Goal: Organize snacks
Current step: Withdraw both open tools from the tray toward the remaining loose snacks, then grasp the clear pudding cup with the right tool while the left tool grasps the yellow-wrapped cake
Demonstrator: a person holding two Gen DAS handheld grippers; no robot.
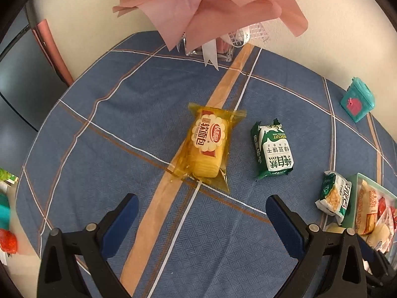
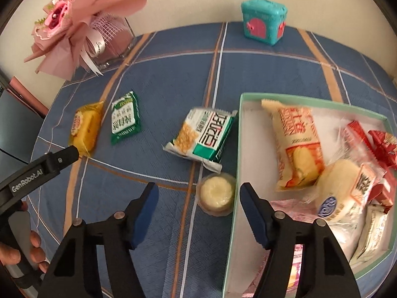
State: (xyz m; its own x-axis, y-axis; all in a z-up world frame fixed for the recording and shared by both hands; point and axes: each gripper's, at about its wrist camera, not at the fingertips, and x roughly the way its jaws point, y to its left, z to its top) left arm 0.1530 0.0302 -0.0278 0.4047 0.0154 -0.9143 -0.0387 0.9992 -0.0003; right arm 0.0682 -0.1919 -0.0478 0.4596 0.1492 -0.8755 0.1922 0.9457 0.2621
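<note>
Your left gripper point(image 1: 201, 213) is spread, empty. The yellow bread pack point(image 1: 207, 146) lies straight ahead on the tablecloth point(image 1: 124, 124), long axis toward you. Your right gripper point(image 2: 198, 206), also spread, faces the pudding cup point(image 2: 216, 193) beside the box point(image 2: 238, 149).

Both wrist views look down, sharing the yellow bread packet point(image 1: 208, 146) between them.

Home setting, plaid tablecloth point(image 1: 139, 114), pink bouquet point(image 1: 206, 2) in glass vase point(image 2: 116, 42), teal toy box point(image 2: 264, 21)
</note>
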